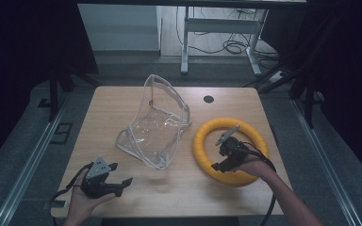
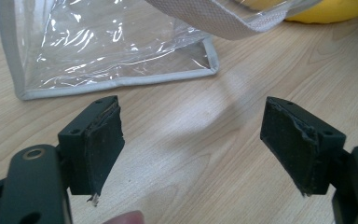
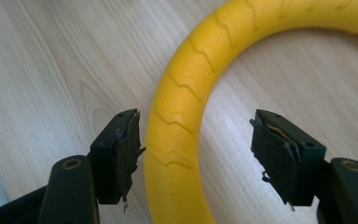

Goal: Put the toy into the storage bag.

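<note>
A: What is at the left?

B: The left gripper (image 1: 118,175) hangs low over the worktop (image 1: 122,101), near its front edge. Its jaws are spread and nothing is between them.

A: And in the middle?

B: A clear bag (image 1: 156,123) lies there, one side standing up.

A: And at the right?

B: The yellow ring (image 1: 203,136) lies flat on the worktop. The right gripper (image 3: 193,151) is over its near-left part, jaws spread, the ring between them, but the pads do not touch it.
</note>
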The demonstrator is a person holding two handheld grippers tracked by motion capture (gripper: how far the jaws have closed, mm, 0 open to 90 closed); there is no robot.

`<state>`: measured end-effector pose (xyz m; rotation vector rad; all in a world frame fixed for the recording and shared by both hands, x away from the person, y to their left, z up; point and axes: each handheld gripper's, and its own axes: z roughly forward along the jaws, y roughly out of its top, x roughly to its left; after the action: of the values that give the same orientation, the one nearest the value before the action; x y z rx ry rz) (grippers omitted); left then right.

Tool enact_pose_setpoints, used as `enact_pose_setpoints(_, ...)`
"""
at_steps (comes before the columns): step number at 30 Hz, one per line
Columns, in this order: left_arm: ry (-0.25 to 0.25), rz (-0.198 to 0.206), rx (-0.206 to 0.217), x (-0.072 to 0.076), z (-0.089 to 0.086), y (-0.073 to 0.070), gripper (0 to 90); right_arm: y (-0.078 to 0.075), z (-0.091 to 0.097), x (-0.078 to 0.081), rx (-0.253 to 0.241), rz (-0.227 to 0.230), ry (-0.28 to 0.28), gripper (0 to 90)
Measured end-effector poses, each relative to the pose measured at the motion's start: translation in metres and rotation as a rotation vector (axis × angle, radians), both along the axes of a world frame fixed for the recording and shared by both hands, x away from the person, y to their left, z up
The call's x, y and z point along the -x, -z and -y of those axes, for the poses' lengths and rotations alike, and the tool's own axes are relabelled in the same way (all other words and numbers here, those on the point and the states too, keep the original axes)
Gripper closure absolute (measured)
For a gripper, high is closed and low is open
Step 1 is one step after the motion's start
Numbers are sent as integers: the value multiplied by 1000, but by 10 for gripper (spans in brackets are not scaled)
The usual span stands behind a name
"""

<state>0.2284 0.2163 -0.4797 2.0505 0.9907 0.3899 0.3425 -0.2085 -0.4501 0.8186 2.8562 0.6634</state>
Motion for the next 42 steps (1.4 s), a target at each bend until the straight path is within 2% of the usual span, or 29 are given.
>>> enact_pose_setpoints(4, -3, -1, -2, 0, -1, 0, 207, 8, -5, 0, 58, -16, -18, 319)
enact_pose_setpoints(13, -5, 2, -3, -1, -2, -1, 207, 24, -14, 1, 106, -74, -46, 321)
enact_pose_setpoints(18, -8, 3, 1, 0, -2, -2, 207, 38, -20, 2, 168, -108, -62, 328)
enact_pose_setpoints(26, -6, 1, 1, -1, -1, -1, 207, 51, -23, 0, 225, -126, -59, 355)
enact_pose_setpoints(30, -4, 3, -4, -1, 0, -1, 207, 52, -27, 0, 249, -119, -59, 378)
enact_pose_setpoints(33, -4, 3, -4, -1, 0, -1, 207, 52, -28, 0, 247, -118, -64, 409)
enact_pose_setpoints(36, -7, 3, 0, -1, 0, -2, 207, 51, -29, -1, 239, -116, -74, 494)
enact_pose_setpoints(39, -9, 6, 2, 0, -1, -3, 207, 50, -31, -1, 261, -123, -64, 503)
enact_pose_setpoints(42, -12, 8, 6, 0, -2, -4, 207, 49, -29, 0, 249, -114, -68, 507)
